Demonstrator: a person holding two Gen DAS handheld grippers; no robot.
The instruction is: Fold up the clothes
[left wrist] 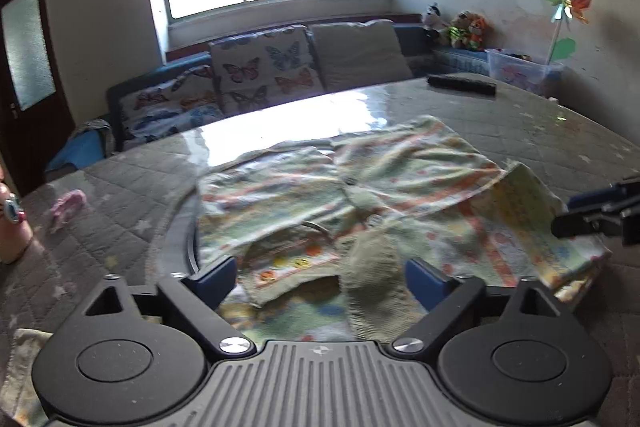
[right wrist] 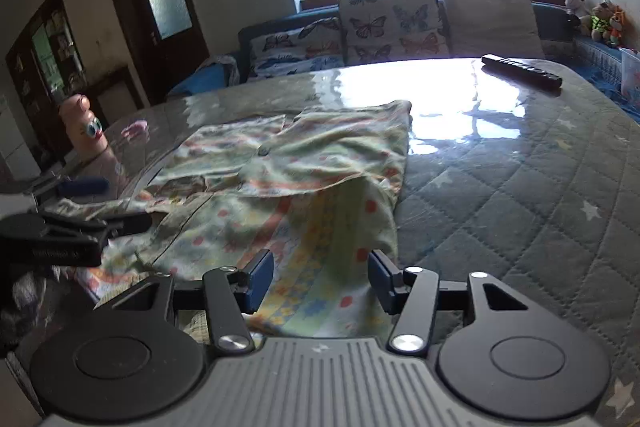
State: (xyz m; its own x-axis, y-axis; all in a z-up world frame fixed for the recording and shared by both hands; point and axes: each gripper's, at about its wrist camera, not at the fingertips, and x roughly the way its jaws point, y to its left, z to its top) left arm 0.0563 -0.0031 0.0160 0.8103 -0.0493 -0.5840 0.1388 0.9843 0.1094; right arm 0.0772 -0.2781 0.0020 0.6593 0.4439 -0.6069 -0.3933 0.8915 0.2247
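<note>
Quilted table (left wrist: 120,195) under glossy cover, filling mid-frame in both views. Patterned garment (left wrist: 360,187) spread across centre, partly folded, near hem hanging toward lower frame. Left gripper (left wrist: 320,277) released, jaws wide, straddling ribbed collar (left wrist: 372,279) at lower centre. Right gripper (right wrist: 320,279) likewise released, over near right edge of cloth. Advised: pinch single layers at matching corners, lift level, carry over together; judged early in fold. Remote (right wrist: 520,71) upper right, well apart.

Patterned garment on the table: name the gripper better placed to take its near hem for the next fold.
Probably right. The right gripper is open, straddling the garment at its near hem; the left gripper, also open, hangs over the collar area.
</note>
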